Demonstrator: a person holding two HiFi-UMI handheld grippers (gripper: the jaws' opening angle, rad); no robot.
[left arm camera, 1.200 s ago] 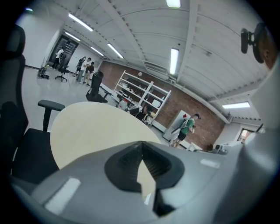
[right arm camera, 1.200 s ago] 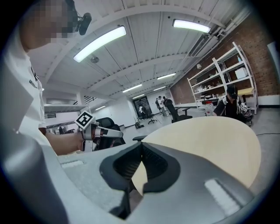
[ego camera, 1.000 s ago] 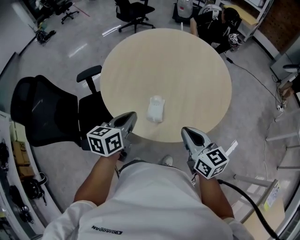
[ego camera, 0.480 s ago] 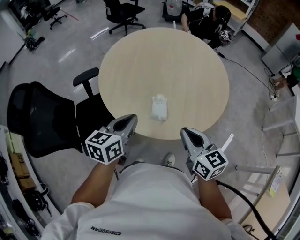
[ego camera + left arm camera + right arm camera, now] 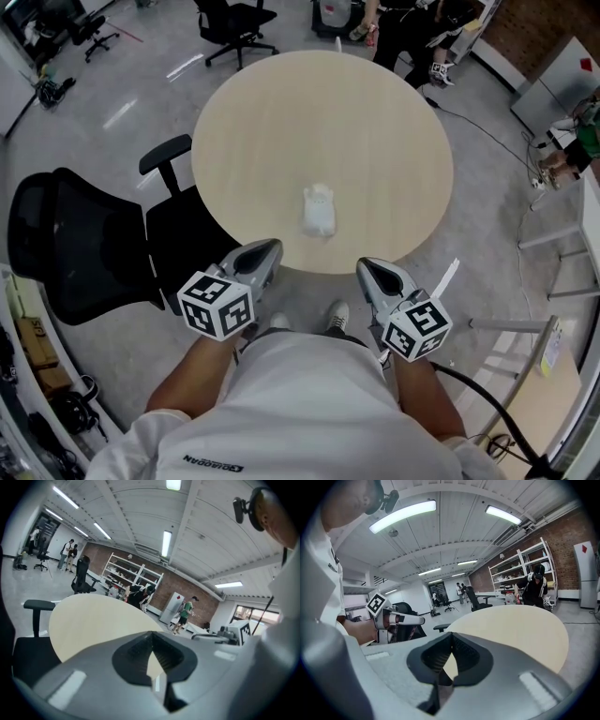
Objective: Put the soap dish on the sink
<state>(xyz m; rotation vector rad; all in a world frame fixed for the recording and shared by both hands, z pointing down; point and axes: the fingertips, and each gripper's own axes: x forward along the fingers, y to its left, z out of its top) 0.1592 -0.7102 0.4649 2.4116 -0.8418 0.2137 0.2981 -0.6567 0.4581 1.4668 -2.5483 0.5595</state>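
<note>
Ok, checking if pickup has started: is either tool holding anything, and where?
Nothing held: left tool and right tool are shut and empty; the soap dish lies on the table.

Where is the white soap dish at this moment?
In the head view, the soap dish lies on the round table, close to its near edge, ahead of the left gripper and the right gripper, touching neither.

The head camera looks steeply down over the person onto the round table [image 5: 319, 122]. Cameras riding the left gripper [image 5: 270, 248] and right gripper [image 5: 367, 266] look nearly level across that same tabletop from its near edge.
</note>
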